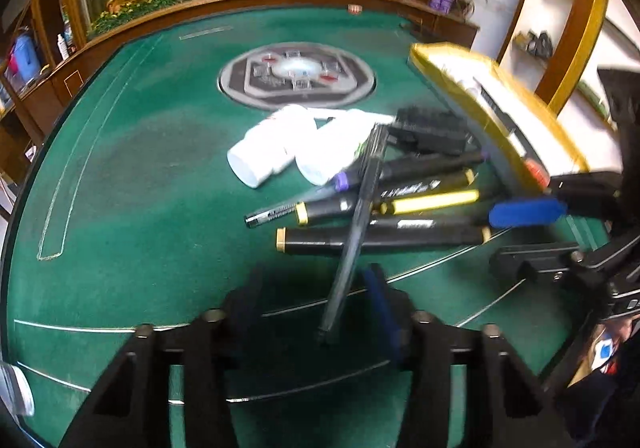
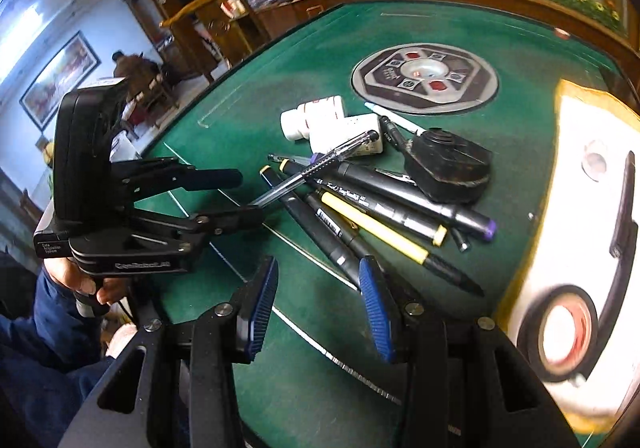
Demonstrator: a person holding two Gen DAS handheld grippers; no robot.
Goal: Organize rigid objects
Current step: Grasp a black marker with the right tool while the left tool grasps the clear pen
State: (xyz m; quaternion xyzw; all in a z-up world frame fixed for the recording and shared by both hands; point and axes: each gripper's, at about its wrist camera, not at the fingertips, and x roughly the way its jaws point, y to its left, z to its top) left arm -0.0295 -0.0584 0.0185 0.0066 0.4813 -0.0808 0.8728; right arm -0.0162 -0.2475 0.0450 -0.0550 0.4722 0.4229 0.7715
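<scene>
A pile of black markers (image 1: 384,236) (image 2: 396,207) lies on the green table (image 1: 140,187), with two white bottles (image 1: 280,151) (image 2: 316,115) and a black round object (image 1: 430,129) (image 2: 448,167) behind it. My left gripper (image 1: 316,288) (image 2: 240,193) holds a clear-barrelled pen (image 1: 356,224) (image 2: 312,169) by its end, lifted at a slant over the markers; only its lower finger touches the pen in the right wrist view. My right gripper (image 2: 318,288) (image 1: 520,232) is open and empty, just in front of the markers.
A yellow-rimmed white tray (image 1: 500,115) (image 2: 580,248) stands right of the pile. A round grey control panel (image 1: 296,77) (image 2: 424,77) sits in the table's middle. A wooden rim and a planter border the far edge.
</scene>
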